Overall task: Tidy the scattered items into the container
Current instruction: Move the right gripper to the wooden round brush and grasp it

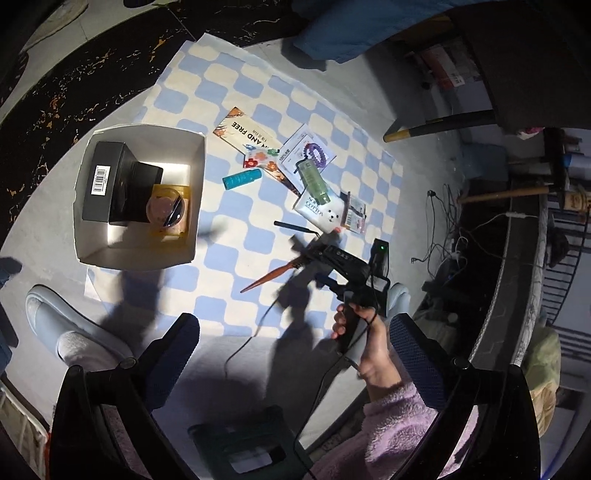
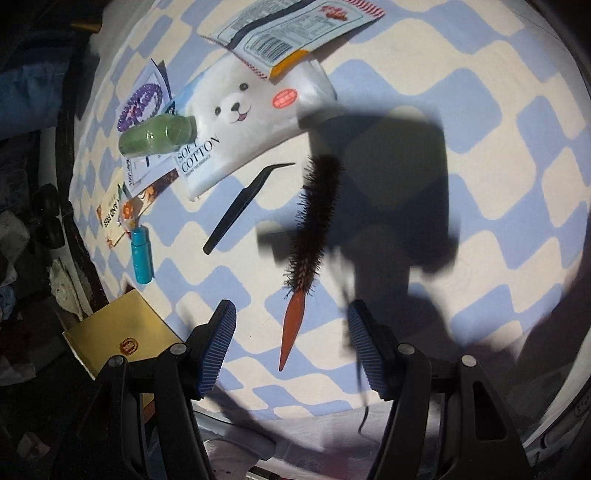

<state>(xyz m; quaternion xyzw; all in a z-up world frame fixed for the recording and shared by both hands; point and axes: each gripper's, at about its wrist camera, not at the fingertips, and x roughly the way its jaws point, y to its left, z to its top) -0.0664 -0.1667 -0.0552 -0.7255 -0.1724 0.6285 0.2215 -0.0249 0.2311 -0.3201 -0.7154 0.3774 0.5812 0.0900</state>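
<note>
Your right tongs (image 2: 291, 343) are standing spread wide, with nothing between the blue pads (image 2: 221, 343), and they are hovering over the handle end of the round hairbrush (image 2: 314, 225). The brush is lying on the blue-and-cream checkered cloth (image 2: 498, 155), with its orange pointed handle toward you and its bristle head farther away. The black tweezers (image 2: 243, 210) are lying just beside the brush, to its left, and are not touching it. Beyond them the white tissue pack (image 2: 251, 122) with the bear face is lying, with the green bottle (image 2: 155, 136) resting on its left edge and a snack packet (image 2: 291, 33) overlapping its far edge. The small teal tube (image 2: 142, 254) is lying farther left, near a printed card (image 2: 114, 218).

Your left tongs (image 1: 291, 365) are also spread, empty, and are held high above the cloth. From there you are seeing the white container (image 1: 197, 166) at the left edge of the cloth, well apart from the brush. It is already holding a black box (image 1: 107, 177) and a yellow packet (image 1: 170, 210). Your right hand (image 1: 369, 343) is gripping the handle of the right tool.
</note>
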